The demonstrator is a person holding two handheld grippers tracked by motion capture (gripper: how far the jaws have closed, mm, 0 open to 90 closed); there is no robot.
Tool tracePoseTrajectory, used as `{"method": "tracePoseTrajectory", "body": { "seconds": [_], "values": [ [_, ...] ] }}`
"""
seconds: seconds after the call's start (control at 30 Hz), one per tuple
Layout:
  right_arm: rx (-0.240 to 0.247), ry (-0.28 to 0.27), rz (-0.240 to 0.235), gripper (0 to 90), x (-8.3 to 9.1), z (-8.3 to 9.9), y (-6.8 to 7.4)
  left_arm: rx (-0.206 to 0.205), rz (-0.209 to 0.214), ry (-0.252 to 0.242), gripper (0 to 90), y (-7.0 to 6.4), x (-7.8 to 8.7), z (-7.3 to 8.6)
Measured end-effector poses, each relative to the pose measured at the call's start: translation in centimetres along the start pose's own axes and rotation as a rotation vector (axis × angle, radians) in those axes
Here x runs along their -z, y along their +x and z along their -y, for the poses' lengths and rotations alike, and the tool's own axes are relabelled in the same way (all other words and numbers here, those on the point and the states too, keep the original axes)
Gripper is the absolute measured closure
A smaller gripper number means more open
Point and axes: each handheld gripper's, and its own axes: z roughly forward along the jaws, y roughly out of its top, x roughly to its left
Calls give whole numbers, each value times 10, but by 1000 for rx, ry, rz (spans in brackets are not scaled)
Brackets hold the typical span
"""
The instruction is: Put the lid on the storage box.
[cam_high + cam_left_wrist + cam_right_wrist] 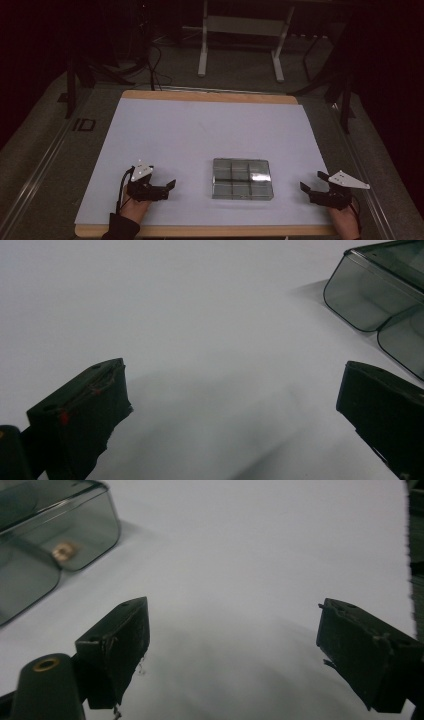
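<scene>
The clear compartment box (243, 179) lies flat on the white sheet (200, 130) covering the tabletop (210, 96), near the front edge and a little right of the middle. It is one box, divided into six compartments, three across and two deep, and a small brownish item (63, 551) shows through its wall in the right gripper view. Two hand-held grippers flank it, both apart from it. The left hand-held gripper (167, 187) sits to its left, jaws spread wide and holding nothing, pointing toward the box. The right hand-held gripper (312, 182) sits to its right, jaws likewise wide and holding nothing. Bare sheet lies between each gripper and the box. Beyond the tabletop stands one white frame (240, 40) on the floor.
</scene>
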Motion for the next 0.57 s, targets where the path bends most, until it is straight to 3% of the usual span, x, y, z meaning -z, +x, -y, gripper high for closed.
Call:
{"method": "tracePoseTrajectory", "body": {
  "seconds": [0.27,0.57],
  "values": [
    [-36,-19,55,139,1,2,-1,14,-26,-21,7,0,2,1],
    [-37,-32,93,141,2,3,1,0,-59,-39,8,-3,3,3]
  ]
}}
